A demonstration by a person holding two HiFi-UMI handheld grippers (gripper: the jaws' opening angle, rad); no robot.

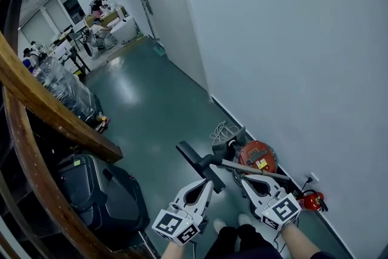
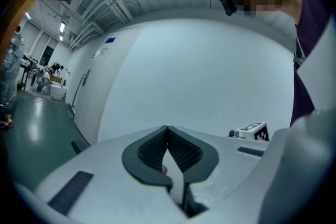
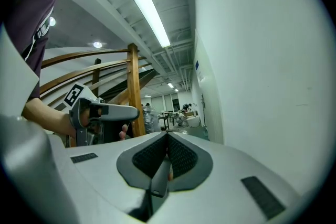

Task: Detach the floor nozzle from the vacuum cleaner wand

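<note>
Both my grippers, left (image 1: 208,184) and right (image 1: 245,179), are closed on nothing. The nozzle (image 1: 199,163) lies on the floor just ahead of them, on its wand (image 1: 248,168), beside the red canister (image 1: 257,155) (cord (image 1: 223,130) coiled behind it) along the wall (image 1: 291,57). A black case (image 1: 100,191) and a wooden rail (image 1: 42,100) crowd my left.

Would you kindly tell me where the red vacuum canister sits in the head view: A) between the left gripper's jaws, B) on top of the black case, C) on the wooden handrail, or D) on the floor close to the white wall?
D: the red vacuum canister rests on the green floor, right beside the foot of the white wall.
</note>
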